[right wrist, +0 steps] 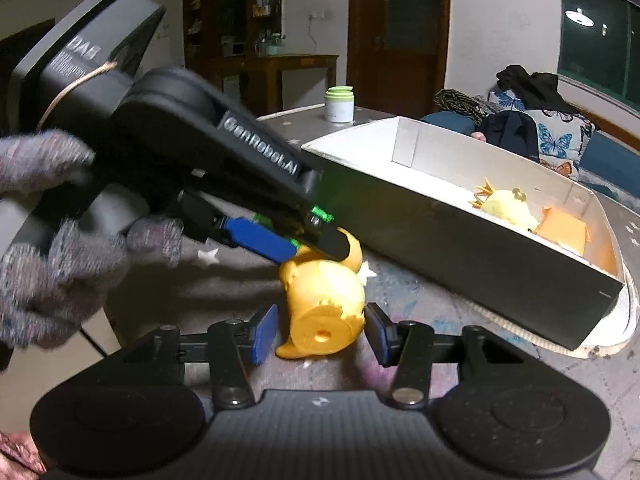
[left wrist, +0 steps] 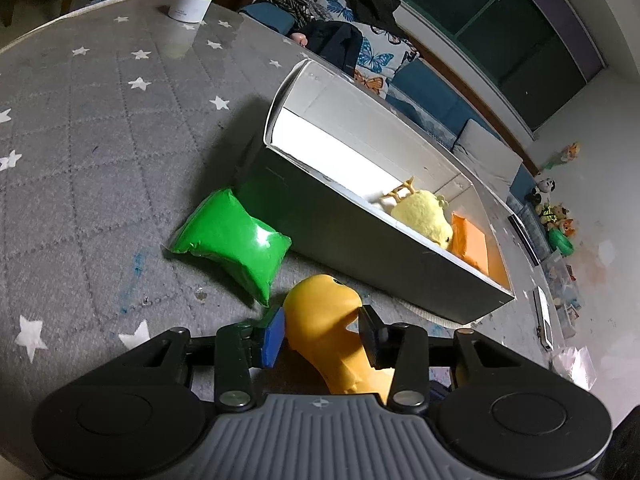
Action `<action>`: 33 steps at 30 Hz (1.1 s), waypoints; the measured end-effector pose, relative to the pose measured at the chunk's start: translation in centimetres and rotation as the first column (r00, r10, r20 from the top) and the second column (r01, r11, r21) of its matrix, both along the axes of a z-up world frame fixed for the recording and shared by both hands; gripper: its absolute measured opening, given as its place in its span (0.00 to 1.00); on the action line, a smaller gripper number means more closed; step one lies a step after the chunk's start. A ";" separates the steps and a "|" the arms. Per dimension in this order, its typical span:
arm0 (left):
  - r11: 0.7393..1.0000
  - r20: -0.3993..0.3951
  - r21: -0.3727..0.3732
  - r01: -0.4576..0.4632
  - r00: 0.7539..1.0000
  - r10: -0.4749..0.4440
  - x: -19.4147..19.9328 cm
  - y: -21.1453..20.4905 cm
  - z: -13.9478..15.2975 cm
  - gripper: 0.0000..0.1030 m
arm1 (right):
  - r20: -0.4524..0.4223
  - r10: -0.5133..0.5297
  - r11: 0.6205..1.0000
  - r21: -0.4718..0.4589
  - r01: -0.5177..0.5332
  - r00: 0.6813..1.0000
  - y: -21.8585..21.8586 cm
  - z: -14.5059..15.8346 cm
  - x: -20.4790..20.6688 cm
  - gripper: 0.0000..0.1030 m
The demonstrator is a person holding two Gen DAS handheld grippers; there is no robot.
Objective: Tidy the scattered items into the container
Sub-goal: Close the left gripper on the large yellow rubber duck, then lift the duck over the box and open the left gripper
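Orange rubber duck toy [right wrist: 326, 306], lying on the grey star-patterned mat [left wrist: 100, 128] just beside the long white open box [left wrist: 400, 248]. Left gripper [left wrist: 324, 330], marked "GenRobot.AI", clasps the duck; right gripper [right wrist: 322, 332] spread, pads flanking its base. Green puffy pouch [left wrist: 230, 242] touches the box's outer wall; yellow plush toy [left wrist: 424, 218] and orange packet [left wrist: 472, 246] lie inside.

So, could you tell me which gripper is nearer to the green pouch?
Left. The left gripper, straddling the yellow toy, sits just beside the green pouch. The right gripper is behind the toy, farther away.
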State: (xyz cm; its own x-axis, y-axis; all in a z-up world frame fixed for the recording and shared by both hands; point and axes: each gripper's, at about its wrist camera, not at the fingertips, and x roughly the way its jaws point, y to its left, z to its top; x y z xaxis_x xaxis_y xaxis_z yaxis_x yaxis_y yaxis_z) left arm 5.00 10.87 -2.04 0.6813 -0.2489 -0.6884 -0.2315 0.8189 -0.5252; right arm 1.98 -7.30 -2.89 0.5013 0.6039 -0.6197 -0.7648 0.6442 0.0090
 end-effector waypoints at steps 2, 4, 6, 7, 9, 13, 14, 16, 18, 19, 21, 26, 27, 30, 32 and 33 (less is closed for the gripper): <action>1.000 0.002 0.008 -0.001 1.000 0.001 0.0 -0.2 0.0 0.42 | -0.008 -0.011 1.000 0.007 0.011 1.000 0.3 0.0 0.5 0.47; 1.000 0.009 0.021 0.003 1.000 -0.003 0.0 -0.3 0.1 0.42 | -0.010 -0.017 1.000 0.008 0.017 1.000 0.4 0.0 0.7 0.45; 1.000 0.012 0.028 0.007 1.000 -0.007 0.0 -0.4 0.1 0.42 | -0.010 -0.021 1.000 0.006 0.021 1.000 0.5 0.0 0.6 0.42; 1.000 0.013 0.027 0.009 1.000 -0.009 0.0 -0.4 0.1 0.42 | -0.009 -0.023 1.000 0.004 0.023 1.000 0.5 -0.1 0.6 0.42; 1.000 0.011 0.022 0.013 1.000 -0.013 0.0 -0.4 0.2 0.41 | -0.009 -0.027 1.000 0.002 0.027 1.000 0.5 -0.1 0.6 0.42; 0.999 0.039 0.027 0.017 0.999 -0.018 0.1 -0.6 1.4 0.41 | 0.006 -0.033 0.999 0.008 0.033 0.999 0.3 0.4 0.3 0.42; 0.999 0.050 0.034 0.018 0.999 -0.020 0.4 -0.7 2.0 0.41 | 0.015 -0.033 0.999 0.014 0.032 0.999 0.2 0.7 0.1 0.42; 0.999 0.073 0.048 0.019 0.997 -0.022 1.0 -0.8 3.0 0.41 | 0.041 -0.033 0.999 0.028 0.032 0.999 -0.2 1.7 -0.3 0.42; 0.998 0.095 0.061 0.020 0.995 -0.025 1.5 -1.0 4.0 0.41 | 0.074 -0.037 0.998 0.045 0.033 0.997 -0.4 2.7 -0.5 0.42; 0.997 0.106 0.068 0.020 0.994 -0.027 1.8 -1.0 4.5 0.41 | 0.090 -0.041 0.998 0.054 0.037 0.995 -0.5 3.2 -0.4 0.42; 0.996 0.128 0.082 0.020 0.991 -0.030 2.4 -1.2 5.6 0.41 | 0.122 -0.057 0.996 0.077 0.047 0.991 -0.6 4.4 0.1 0.42; 0.993 0.183 0.116 0.019 0.982 -0.040 3.8 -1.6 8.2 0.40 | 0.150 -0.101 0.990 0.114 0.084 0.983 0.1 6.1 3.2 0.42; 0.992 0.189 0.124 0.019 0.981 -0.042 4.3 -1.6 8.5 0.40 | 0.151 -0.109 0.989 0.116 0.092 0.983 0.3 6.2 4.0 0.42; 0.991 0.180 0.130 0.020 0.983 -0.044 7.1 -1.4 8.6 0.39 | 0.145 -0.133 0.986 0.116 0.117 0.980 1.0 6.4 6.8 0.42; 0.992 0.167 0.126 0.022 0.985 -0.043 8.9 -1.2 8.3 0.38 | 0.128 -0.145 0.985 0.117 0.130 0.981 1.4 6.3 8.5 0.42; 0.992 0.155 0.121 0.022 0.987 -0.041 9.8 -1.1 8.0 0.38 | 0.117 -0.150 0.984 0.117 0.136 0.982 1.5 6.1 9.3 0.42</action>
